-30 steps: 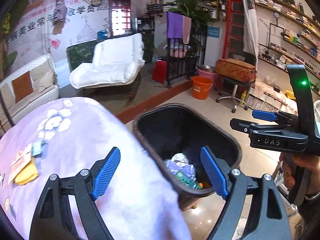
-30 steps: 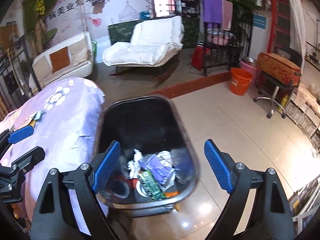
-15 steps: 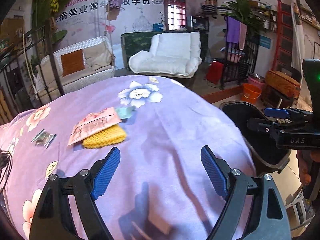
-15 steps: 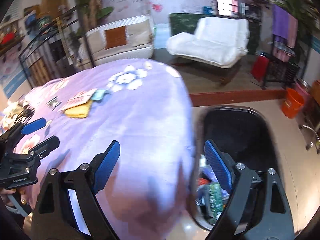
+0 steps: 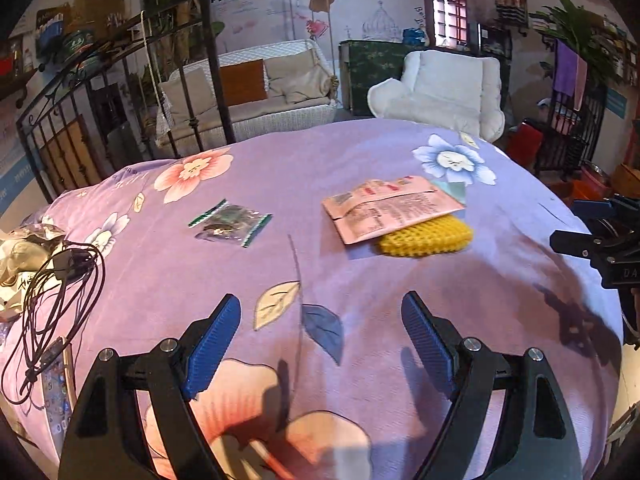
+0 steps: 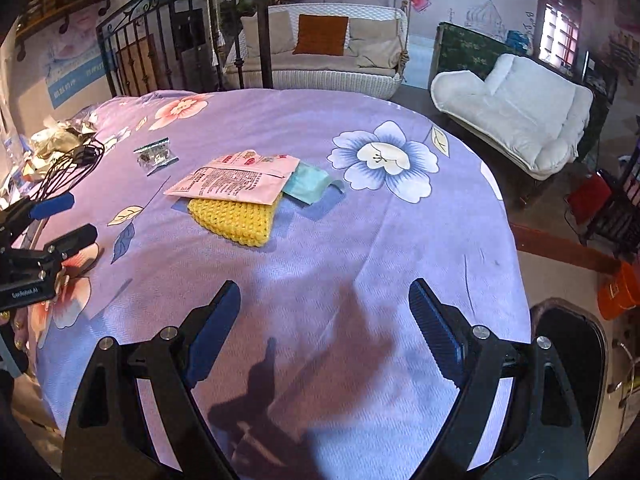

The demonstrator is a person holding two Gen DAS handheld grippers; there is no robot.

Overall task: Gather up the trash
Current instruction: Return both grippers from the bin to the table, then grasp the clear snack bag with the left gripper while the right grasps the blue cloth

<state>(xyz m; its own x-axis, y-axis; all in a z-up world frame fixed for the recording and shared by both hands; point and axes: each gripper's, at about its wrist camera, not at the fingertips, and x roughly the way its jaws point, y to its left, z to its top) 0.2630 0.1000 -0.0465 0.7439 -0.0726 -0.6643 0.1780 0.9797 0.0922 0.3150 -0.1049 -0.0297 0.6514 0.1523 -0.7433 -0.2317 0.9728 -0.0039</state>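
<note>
- Bin (image 6: 568,344) at my right, off the bed (image 6: 360,240); contents hidden.
- My left gripper (image 5: 320,344) and right gripper (image 6: 324,328) both spread wide, empty.
- Pink packet (image 6: 236,178) overlaps yellow knit (image 6: 236,216), teal scrap (image 6: 308,186); clear wrapper (image 5: 230,224) apart.
- Cables (image 5: 52,292) at left.

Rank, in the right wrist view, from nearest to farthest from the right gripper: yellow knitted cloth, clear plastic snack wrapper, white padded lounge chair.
1. Yellow knitted cloth: ahead-left of the right gripper, under the pink packet.
2. Clear plastic snack wrapper: farther left on the bedspread.
3. White padded lounge chair: beyond the bed, upper right.
</note>
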